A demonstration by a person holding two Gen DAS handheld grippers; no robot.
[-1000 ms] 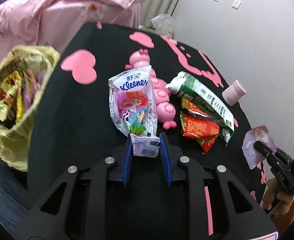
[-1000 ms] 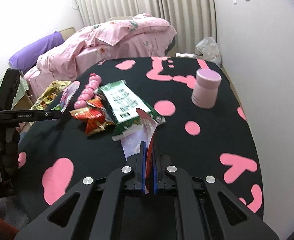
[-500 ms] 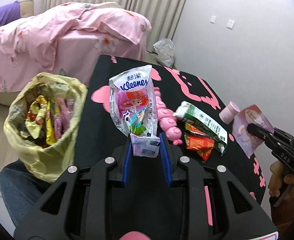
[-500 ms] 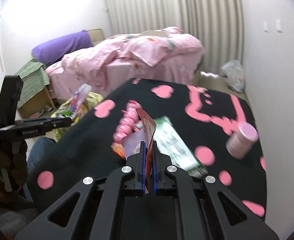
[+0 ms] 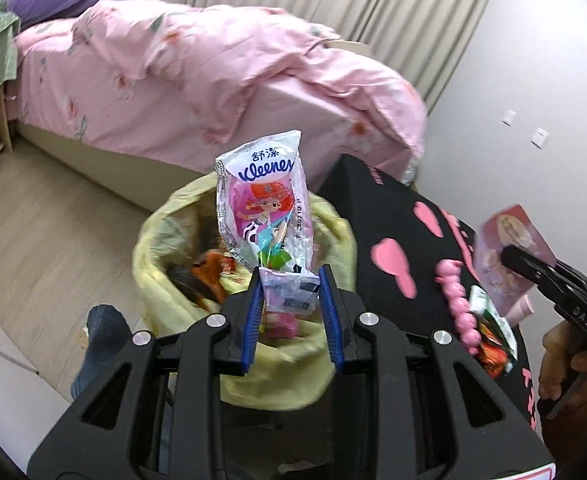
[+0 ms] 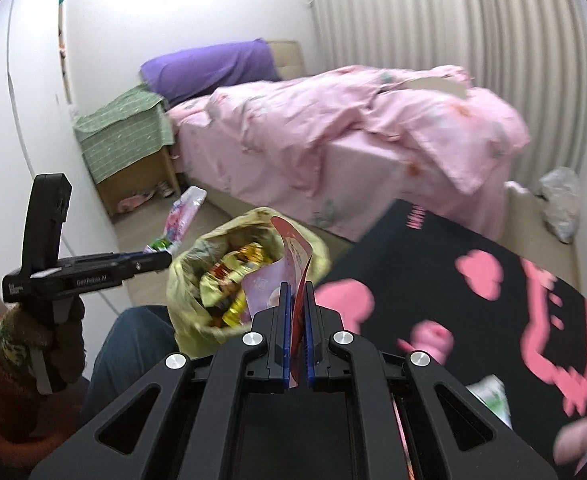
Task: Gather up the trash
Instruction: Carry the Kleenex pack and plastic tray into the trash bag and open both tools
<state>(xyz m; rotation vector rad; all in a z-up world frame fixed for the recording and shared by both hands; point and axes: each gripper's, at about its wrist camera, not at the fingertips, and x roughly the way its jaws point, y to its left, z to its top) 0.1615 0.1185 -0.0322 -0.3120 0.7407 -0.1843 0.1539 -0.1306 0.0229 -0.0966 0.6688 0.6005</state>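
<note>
My left gripper point(image 5: 290, 280) is shut on the lower end of a Kleenex tissue packet point(image 5: 263, 208), which stands upright over the mouth of a yellow trash bag point(image 5: 165, 280) holding several wrappers. My right gripper point(image 6: 296, 292) is shut on a flat red and pink wrapper point(image 6: 297, 252), held edge-on just right of the same yellow trash bag point(image 6: 189, 280). In the left wrist view the right gripper point(image 5: 509, 254) shows at the far right with the pink wrapper point(image 5: 505, 236). The left gripper point(image 6: 165, 258) shows at left in the right wrist view, with the tissue packet point(image 6: 185, 210) in it.
A black table with pink shapes point(image 5: 381, 216) lies to the right, carrying a pink caterpillar toy point(image 5: 457, 300), a green carton point(image 5: 489, 312) and red snack wrappers point(image 5: 493, 356). A bed with a pink quilt point(image 6: 353, 128) stands behind. The person's jeans leg point(image 6: 133, 344) is beside the bag.
Both grippers swung left and up, away from the table toward the yellow bag. The tissue packet went from over the table to over the bag; the wrapper followed.
</note>
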